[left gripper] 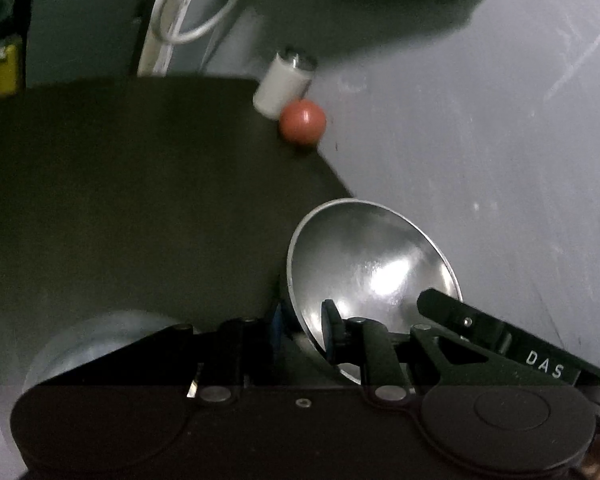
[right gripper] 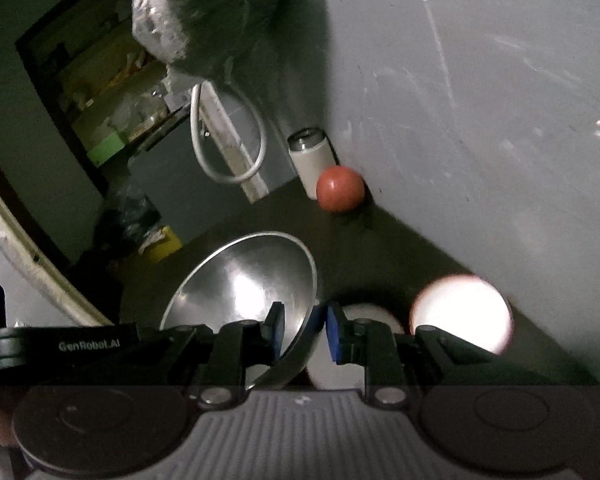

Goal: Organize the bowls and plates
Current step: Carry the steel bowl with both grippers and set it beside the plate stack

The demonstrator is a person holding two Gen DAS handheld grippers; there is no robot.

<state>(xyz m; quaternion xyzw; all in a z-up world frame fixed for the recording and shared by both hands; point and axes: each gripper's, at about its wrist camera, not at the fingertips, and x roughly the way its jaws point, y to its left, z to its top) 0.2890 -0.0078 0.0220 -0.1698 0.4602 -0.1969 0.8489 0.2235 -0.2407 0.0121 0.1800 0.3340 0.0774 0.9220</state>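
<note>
Two shiny steel bowls are being held up over a dark tabletop (left gripper: pixel 120 200), one per gripper. The left gripper (left gripper: pixel 304 328) is clamped on the rim of a steel bowl (left gripper: pixel 372 272), one pad inside and one outside, with the bowl tipped so its inside faces the camera. Same deal on the right: the right gripper (right gripper: pixel 304 332) is pinched onto the rim of a second steel bowl (right gripper: pixel 244 280), blue pads on both sides of the wall.

Around them, a red ball (left gripper: pixel 303 121) is parked at the far corner of the table, touching a white can (left gripper: pixel 284 80) with a metal top, both right against the pale wall (left gripper: pixel 480 120). A white cable (left gripper: pixel 180 16) is looped past the table edge. In the right wrist view a crinkled plastic bag (right gripper: pixel 172 12) hangs up top, and two white round dishes (right gripper: pixel 462 312) sit on the table just behind the fingers, one badly blown out by glare. A metal dish (left gripper: pixel 92 344), blurry, can be made out low on the left in the left wrist view.

Readable text: "DAS" on the left gripper, "GenRobot.AI" on the right one.
</note>
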